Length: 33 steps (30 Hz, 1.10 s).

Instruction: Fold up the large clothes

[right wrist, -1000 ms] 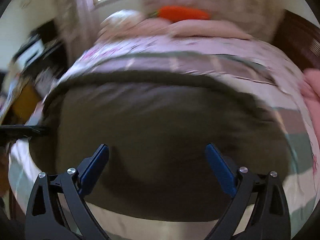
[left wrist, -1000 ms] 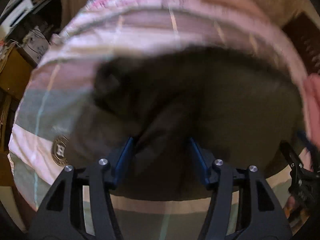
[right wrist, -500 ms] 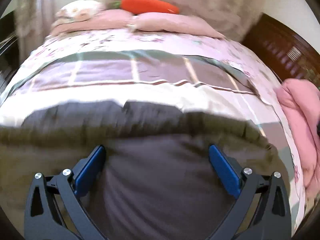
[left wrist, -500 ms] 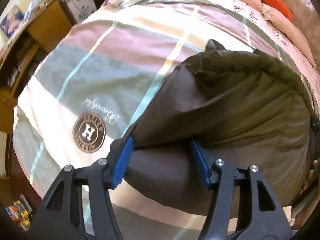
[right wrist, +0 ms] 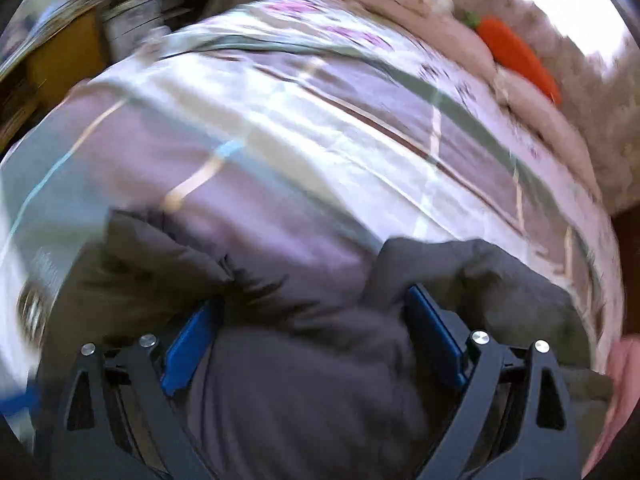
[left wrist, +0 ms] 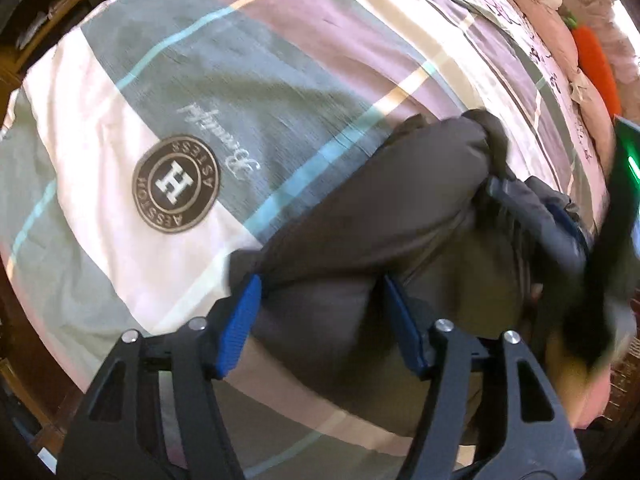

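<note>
Both pairs of jaws stand part-way apart with dark cloth bunched between them: your left gripper point(left wrist: 320, 312) holds a thick fold of the dark padded garment point(left wrist: 400, 216) at lower centre of its frame, and your right gripper point(right wrist: 312, 332) grips another bunch of the same garment point(right wrist: 304, 380) at lower centre of its own blurred frame. Whether either pair is pressing hard I cannot tell, though the cloth fills each gap. The garment lies heaped on the checked bedspread point(left wrist: 224, 64), lower right in the left view, with your right gripper visible there at right, buried in cloth. By my reading you are mid-fold, carrying one edge across; next you need to lay both held portions down level and aligned, then let go. Counted: one garment, two grippers, one round logo patch point(left wrist: 176, 190) at left centre, one orange carrot cushion point(right wrist: 518, 58) at upper right, one bedspread.
</note>
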Motion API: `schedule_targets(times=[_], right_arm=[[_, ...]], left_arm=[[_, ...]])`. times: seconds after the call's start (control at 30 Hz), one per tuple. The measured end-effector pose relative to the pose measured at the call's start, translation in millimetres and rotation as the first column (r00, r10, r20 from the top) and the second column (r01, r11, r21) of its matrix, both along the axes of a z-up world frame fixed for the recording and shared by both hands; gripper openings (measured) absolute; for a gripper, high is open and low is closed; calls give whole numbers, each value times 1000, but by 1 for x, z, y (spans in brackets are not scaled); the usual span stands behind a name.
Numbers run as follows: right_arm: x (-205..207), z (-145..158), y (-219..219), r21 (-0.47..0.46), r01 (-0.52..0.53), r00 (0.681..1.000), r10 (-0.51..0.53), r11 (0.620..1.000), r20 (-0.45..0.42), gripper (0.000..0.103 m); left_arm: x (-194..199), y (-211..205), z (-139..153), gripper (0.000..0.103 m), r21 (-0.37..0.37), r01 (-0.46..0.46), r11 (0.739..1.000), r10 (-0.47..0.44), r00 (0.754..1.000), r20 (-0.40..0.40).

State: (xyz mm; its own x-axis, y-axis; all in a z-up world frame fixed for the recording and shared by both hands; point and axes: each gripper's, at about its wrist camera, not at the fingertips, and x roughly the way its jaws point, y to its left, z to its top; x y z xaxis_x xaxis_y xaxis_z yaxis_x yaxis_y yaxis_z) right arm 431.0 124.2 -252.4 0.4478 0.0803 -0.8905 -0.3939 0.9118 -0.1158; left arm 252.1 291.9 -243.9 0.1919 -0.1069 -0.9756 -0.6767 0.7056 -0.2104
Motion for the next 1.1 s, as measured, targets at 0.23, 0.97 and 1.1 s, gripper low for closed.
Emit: schedule_targets(times=[0.23,0.97,1.1], right_arm=[[-46,82,-72,446,19,954,-150,895,260,86],[-40,8,-306,243,512,838,-541,824,68,102],[11,15,-345,204,570,807,-589,796,43,102]], left_arm=[[10,-29,49,76,220,93,971,-117,988,101],[22,-212,28,83,409,576,708,-620,784,-32],[29,-198,23,87,391,555,734,-587,808,-44]])
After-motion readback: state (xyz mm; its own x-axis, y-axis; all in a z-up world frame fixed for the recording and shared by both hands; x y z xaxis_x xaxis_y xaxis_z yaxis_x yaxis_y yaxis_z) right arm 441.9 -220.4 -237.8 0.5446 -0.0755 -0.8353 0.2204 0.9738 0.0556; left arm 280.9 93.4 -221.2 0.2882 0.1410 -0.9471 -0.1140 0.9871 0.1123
